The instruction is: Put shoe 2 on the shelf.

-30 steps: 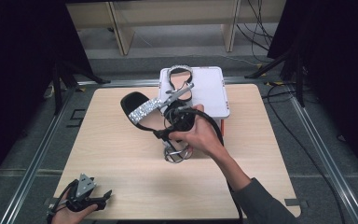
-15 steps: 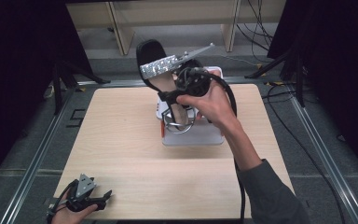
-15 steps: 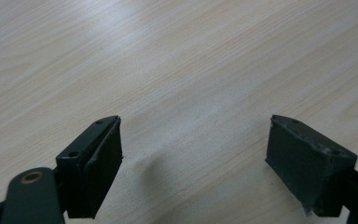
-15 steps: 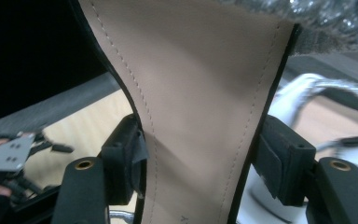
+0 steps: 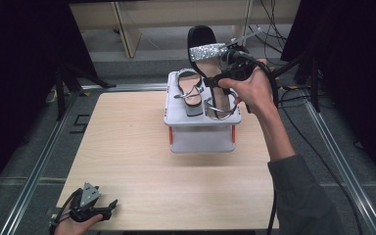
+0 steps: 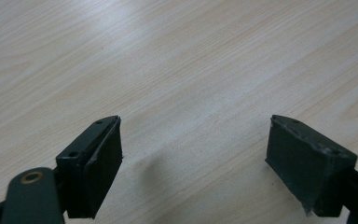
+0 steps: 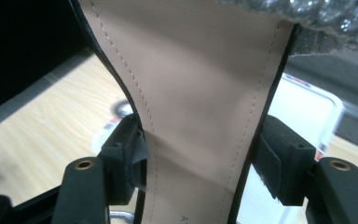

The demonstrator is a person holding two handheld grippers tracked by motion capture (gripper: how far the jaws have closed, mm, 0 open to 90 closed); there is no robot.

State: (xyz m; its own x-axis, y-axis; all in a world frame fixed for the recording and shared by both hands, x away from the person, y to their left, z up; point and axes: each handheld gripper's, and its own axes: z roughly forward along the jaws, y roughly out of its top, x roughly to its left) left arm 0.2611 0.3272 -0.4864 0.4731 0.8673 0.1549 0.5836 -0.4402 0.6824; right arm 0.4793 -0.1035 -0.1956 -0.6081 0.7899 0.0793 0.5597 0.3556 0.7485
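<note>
Near edge first: we note the left gripper (image 5: 90,208) resting at the front left corner of the table (image 5: 127,156), jaws spread wide, nothing but bare wood between them; its own view confirms this (image 6: 193,158). It takes no part in the work at this moment.

Mid-table: a white box (image 5: 201,132) stands toward the far side. One sandal (image 5: 188,90) already lies on its top, left half, toe end away from us as far as we can tell. We judge that half of the job done.

Farther: the right gripper (image 5: 227,73) holds the second sandal (image 5: 203,51) in the air above the far right part of the box, not touching it. The right gripper view shows the jaws clamped across the narrow waist of the insole (image 7: 200,116), one pad on each edge.

Orientation: long axis steep, near upright; the black toe end points up and away, the sparkly strap (image 5: 208,50) just below it, ankle loop hanging down over the box top.

Remaining, in our judgement: tip the sandal flat, set it beside its mate on the right half, release.
</note>
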